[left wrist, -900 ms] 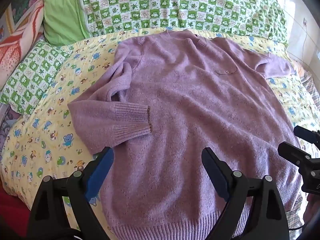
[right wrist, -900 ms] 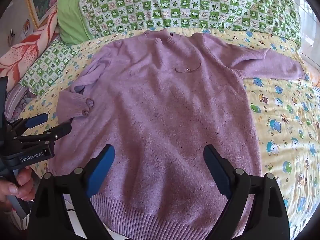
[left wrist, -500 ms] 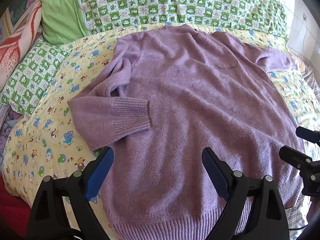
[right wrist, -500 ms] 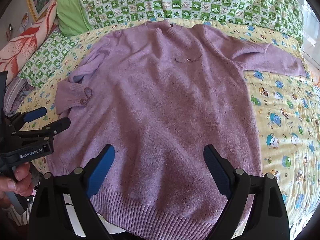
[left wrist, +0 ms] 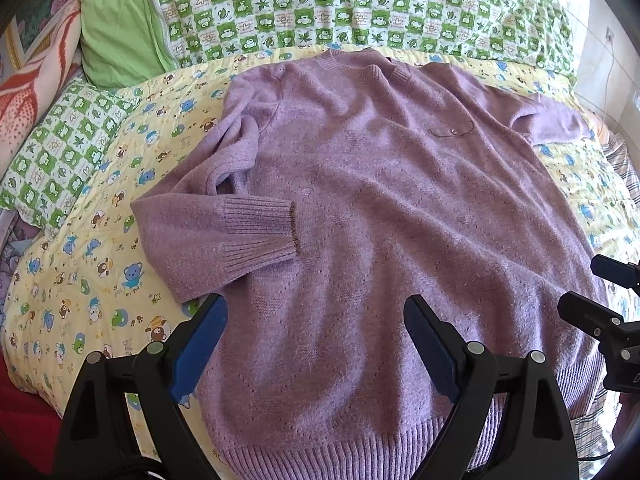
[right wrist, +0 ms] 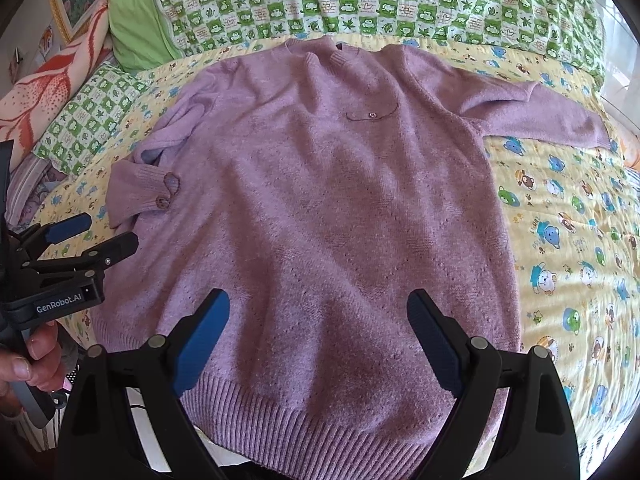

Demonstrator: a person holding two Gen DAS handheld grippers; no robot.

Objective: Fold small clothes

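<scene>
A purple knit sweater (left wrist: 380,220) lies face up on the bed, neck away from me; it also shows in the right wrist view (right wrist: 320,200). Its left sleeve (left wrist: 224,236) is folded in over the body's edge, cuff on the torso. Its right sleeve (right wrist: 540,116) lies stretched out to the right. My left gripper (left wrist: 316,320) is open and empty above the lower left of the sweater. My right gripper (right wrist: 318,316) is open and empty above the lower middle, near the hem (right wrist: 320,428).
The bed has a yellow cartoon-print sheet (right wrist: 568,240). A green checked quilt (left wrist: 360,4) and green pillow (left wrist: 120,28) lie at the head. A checked pillow (left wrist: 52,152) and red-patterned blanket (left wrist: 28,92) lie left. The bed edge is just below the hem.
Both grippers have pulled back and up slightly, so the sweater sits a little higher and smaller in view. The sweater has not moved. Both stay open.
</scene>
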